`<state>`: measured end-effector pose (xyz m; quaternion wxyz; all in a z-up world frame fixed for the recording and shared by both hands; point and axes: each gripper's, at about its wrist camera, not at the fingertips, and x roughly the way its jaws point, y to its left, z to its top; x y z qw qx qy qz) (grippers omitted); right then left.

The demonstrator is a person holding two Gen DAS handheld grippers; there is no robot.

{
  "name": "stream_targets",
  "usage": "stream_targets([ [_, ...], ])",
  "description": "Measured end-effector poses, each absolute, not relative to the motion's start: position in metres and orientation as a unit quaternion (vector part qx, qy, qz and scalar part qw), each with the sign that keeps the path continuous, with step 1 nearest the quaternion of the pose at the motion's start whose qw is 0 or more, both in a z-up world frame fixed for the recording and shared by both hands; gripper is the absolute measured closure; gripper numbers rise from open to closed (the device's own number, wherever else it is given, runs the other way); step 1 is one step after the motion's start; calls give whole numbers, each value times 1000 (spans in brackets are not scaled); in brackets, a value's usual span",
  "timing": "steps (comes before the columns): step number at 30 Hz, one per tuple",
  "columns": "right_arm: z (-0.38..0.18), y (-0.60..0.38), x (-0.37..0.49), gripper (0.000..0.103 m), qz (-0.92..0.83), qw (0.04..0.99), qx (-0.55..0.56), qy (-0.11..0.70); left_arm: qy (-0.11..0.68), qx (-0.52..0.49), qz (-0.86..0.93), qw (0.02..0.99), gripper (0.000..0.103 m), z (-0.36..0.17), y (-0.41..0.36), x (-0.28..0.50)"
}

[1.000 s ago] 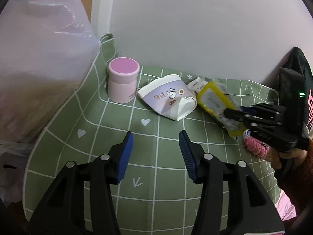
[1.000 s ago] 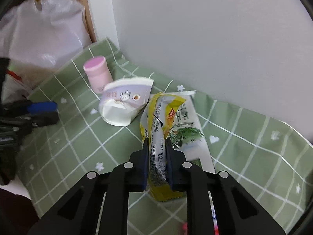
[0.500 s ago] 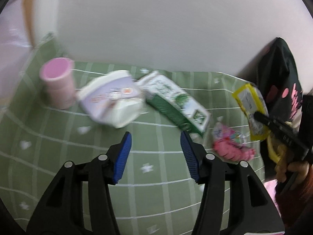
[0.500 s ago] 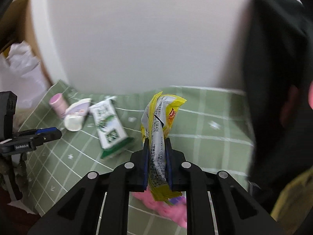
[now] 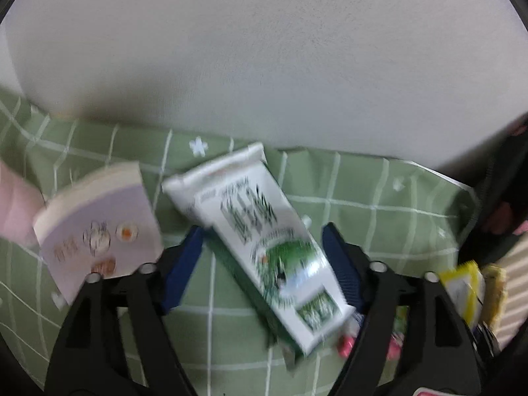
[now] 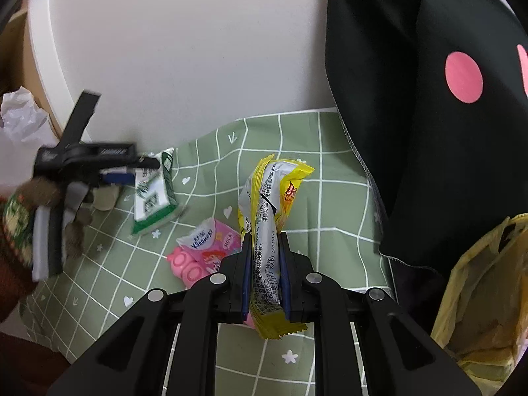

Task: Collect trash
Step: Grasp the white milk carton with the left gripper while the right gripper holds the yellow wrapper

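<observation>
Trash split: right gripper [image 6: 265,260] pinched yellow wrapper [image 6: 269,204] upright; green carton [image 5: 264,241] lay between left gripper [image 5: 264,257]'s opening jaws (untouched). Risk: diagonal carton could skid or twist out once they closed.

Yellow wrapper [image 6: 264,231] upright, green carton [image 5: 270,247] flat

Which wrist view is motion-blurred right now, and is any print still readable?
Left wrist view: smeared, the green-and-white carton and the paper cup unreadable. Right wrist view: sharp centre, print legible on the yellow wrapper clamped in the right gripper; the left gripper at its edge is blurred.
</observation>
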<state>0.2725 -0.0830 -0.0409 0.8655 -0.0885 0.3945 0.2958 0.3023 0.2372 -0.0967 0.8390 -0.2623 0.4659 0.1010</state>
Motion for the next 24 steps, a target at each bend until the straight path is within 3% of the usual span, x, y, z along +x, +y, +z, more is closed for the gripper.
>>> stream_targets([
  [7, -49, -82, 270, 88, 296, 860, -101, 403, 486, -202, 149, 837, 28, -95, 235, 336],
  [15, -46, -82, 268, 88, 297, 861, -102, 400, 523, -277, 144, 793, 39, -110, 245, 316],
  [24, -34, -94, 259, 88, 285, 872, -97, 385, 440, -200, 60, 873, 39, -51, 192, 273],
])
